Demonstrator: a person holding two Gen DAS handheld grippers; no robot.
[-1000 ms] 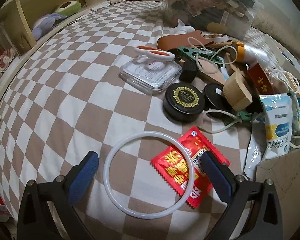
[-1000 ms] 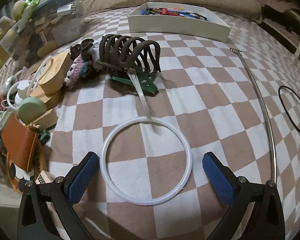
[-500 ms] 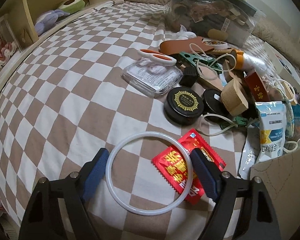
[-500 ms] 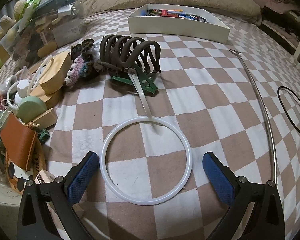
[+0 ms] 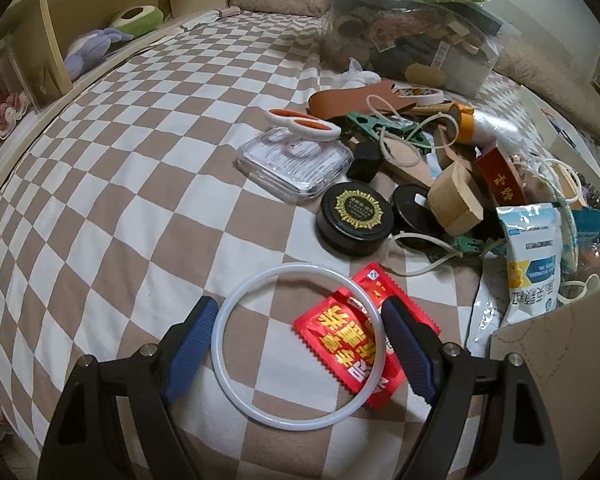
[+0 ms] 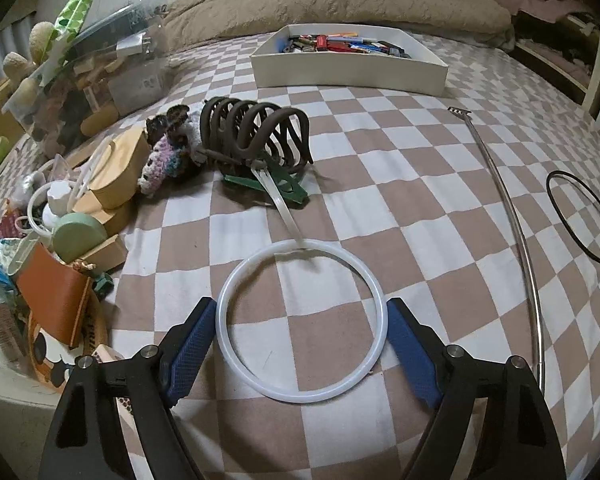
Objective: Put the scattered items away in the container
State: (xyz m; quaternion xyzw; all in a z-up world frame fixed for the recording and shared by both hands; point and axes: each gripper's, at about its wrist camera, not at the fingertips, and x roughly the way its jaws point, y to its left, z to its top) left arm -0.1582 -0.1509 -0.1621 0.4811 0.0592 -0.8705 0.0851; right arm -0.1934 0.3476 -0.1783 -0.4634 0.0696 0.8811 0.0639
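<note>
Silicone-white, a thin ring (image 5: pixel 300 364) lies flat on the checked bedspread (image 5: pixel 112 184) near its front edge, partly over a red sachet (image 5: pixel 364 344). The left gripper (image 5: pixel 298 350) brackets it, pads touching both sides. The right gripper (image 6: pixel 300 346), its jaws just closing, meets the sides of a second white ring (image 6: pixel 302 320). Judged step: gripping the rings; next, each needs a firm squeeze, a lift, and a carry to the white tray (image 6: pixel 352 70) toward the far edge. Clutter (image 5: pixel 420 160) is heaped between the grippers. Wooden shelves (image 5: pixel 52 40) line the left side.
</note>
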